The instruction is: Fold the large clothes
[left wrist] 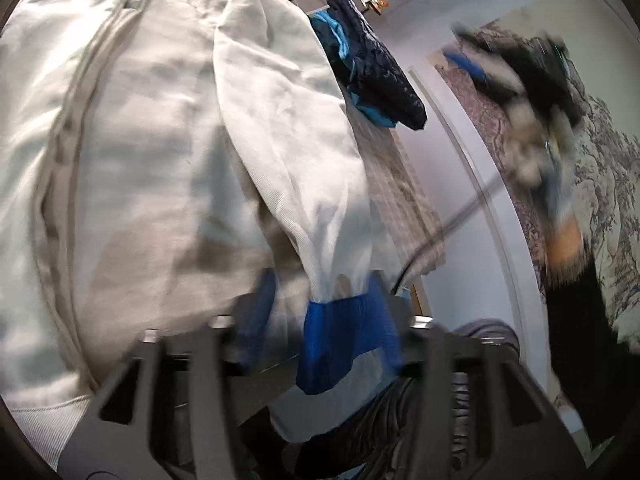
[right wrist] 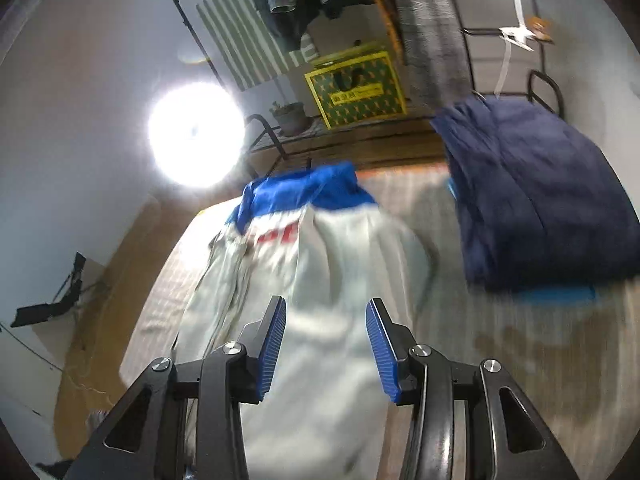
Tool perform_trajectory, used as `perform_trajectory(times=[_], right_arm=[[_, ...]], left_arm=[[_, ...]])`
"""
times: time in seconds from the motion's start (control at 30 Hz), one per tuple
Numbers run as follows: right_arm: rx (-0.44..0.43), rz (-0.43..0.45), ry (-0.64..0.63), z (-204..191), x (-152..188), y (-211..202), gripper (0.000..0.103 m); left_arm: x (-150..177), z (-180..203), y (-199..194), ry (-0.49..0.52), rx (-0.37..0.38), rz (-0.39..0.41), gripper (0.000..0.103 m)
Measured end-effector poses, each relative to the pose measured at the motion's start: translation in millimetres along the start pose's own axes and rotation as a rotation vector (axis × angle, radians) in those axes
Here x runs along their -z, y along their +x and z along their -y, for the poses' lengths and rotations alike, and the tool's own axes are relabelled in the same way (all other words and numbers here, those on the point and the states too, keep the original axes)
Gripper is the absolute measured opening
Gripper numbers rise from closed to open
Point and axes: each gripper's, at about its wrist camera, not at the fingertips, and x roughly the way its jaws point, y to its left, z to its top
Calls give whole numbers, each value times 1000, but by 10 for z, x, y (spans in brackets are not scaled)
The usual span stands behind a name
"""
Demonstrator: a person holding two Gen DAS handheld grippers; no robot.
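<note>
a bedroom corner, pale walls, bright round lamp [right wrist: 196,134] glaring off to one side. bed [right wrist: 500,344] covered in a faintly checked spread, serving as the folding place.

white jacket [left wrist: 160,140] with blue trim and red lettering spread lengthwise across the bed, one sleeve [left wrist: 288,152] folded over the body, its blue cuff [left wrist: 344,344] drooping off the near edge. navy quilted garment [right wrist: 536,196] folded and set beside it, just apart.

risks: cuff hanging loose between the left tongs [left wrist: 320,320], jaws apart and not clamping in this blurred view, so likely to slide off the edge and drag the sleeve out of its fold. right tongs [right wrist: 326,350] apart too, nothing clamped, hovering over the jacket's lower half; a hurried grab there apt to bunch the cloth and skew the fold line. navy garment close enough to get caught up in a wide sweep.

containers: green and yellow patterned box [right wrist: 356,88] on the shelf behind, contents hidden. small plant pot [right wrist: 290,116] next to it, a little greenery showing.
</note>
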Motion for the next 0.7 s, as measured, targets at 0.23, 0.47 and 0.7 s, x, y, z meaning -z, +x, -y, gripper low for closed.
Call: perform_trajectory(times=[0.23,0.47,0.7], right_arm=[[-49,-150,106,100,1368,43,46],[-144,-270,241,153,2186,572,50],[-258,-250,228,81,2259,688,19]], left_arm=[[29,-40,137,-20,-43,-18,25],[107,-119,200,-115,35,-47,5],[146,-90,264,-158,49,-40,4]])
